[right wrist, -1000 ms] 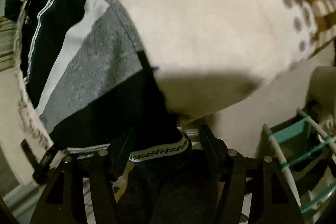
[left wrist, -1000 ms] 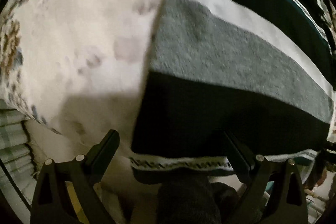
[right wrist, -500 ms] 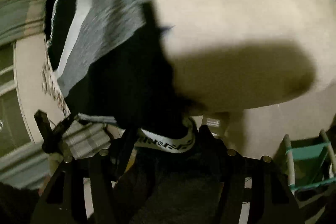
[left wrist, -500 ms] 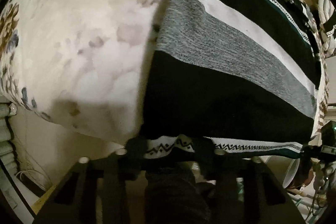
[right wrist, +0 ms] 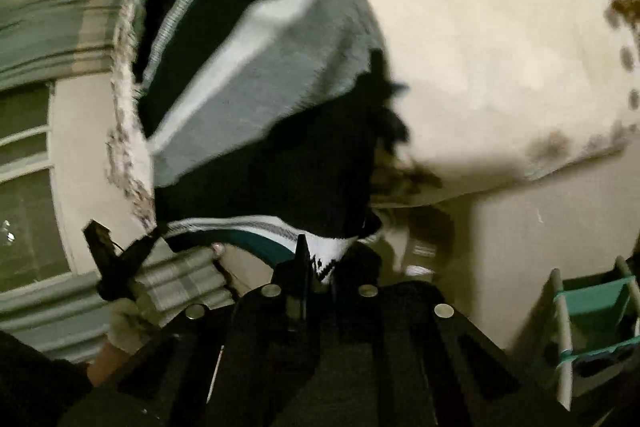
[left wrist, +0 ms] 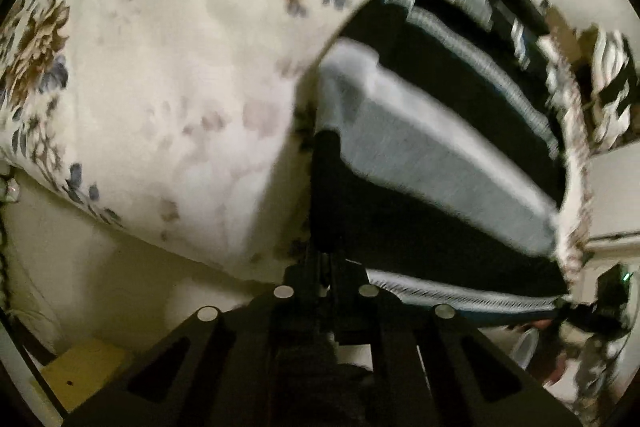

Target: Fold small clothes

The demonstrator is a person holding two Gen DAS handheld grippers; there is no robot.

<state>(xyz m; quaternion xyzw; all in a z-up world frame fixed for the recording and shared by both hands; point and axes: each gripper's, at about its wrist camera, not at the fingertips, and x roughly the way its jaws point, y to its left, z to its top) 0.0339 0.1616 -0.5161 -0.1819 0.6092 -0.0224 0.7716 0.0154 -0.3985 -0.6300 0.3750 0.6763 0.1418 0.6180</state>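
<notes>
Striped garment (left wrist: 420, 155) waistband corners pinched, left fingers (left wrist: 316, 267) and right fingers (right wrist: 304, 259) just closed.

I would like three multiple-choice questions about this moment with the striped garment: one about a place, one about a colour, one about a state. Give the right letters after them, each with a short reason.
1. Where does the left gripper hold the striped garment?
A. at its near patterned hem
B. at its far end
C. at its grey band

2. What colour is the broad band between the garment's black parts?
A. red
B. grey
C. yellow

3. How is the right gripper?
A. wide open above the cloth
B. shut on the garment's hem
C. shut on nothing

Answers: 1 A, its tips meet at the patterned hem; 2 B, a grey band crosses the black; 3 B, its fingers pinch the white patterned edge.
</notes>
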